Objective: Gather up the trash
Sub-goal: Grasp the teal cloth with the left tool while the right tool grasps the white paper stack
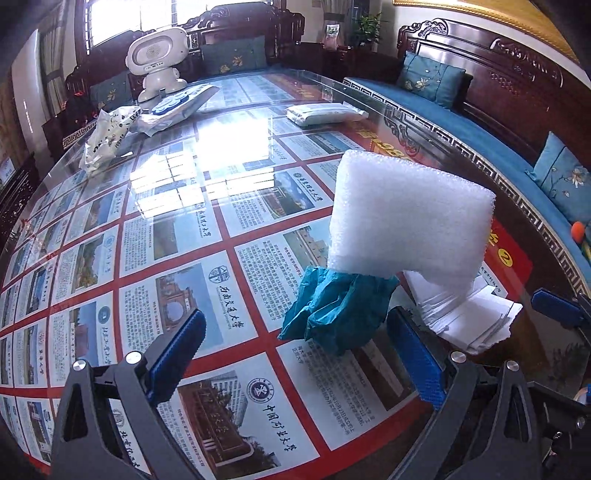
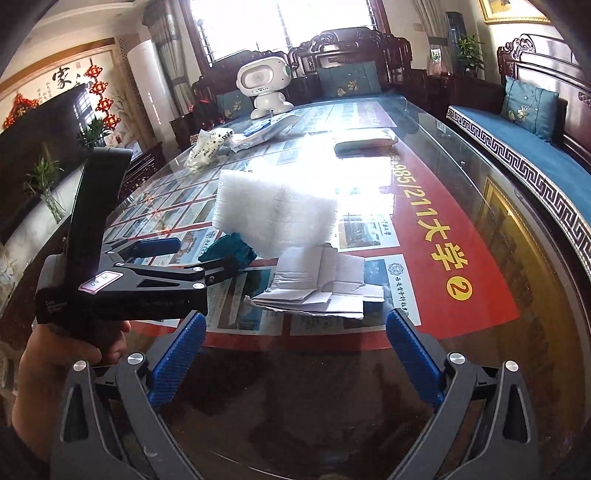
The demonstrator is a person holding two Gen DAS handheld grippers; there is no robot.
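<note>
Carved wooden sofas [image 2: 354, 48], bright window [image 2: 280, 26]

The right gripper [image 2: 295, 350] stands wide open above the glass tabletop [image 2: 480, 258], nothing between its blue pads. Just ahead of it lies flattened white cardboard [image 2: 317, 291], with a white foam block [image 2: 275, 212] beyond. To the left, the left gripper [image 2: 207, 254], held by a hand [image 2: 62, 354], reaches toward what seems crumpled teal paper [image 2: 229, 251].
</note>
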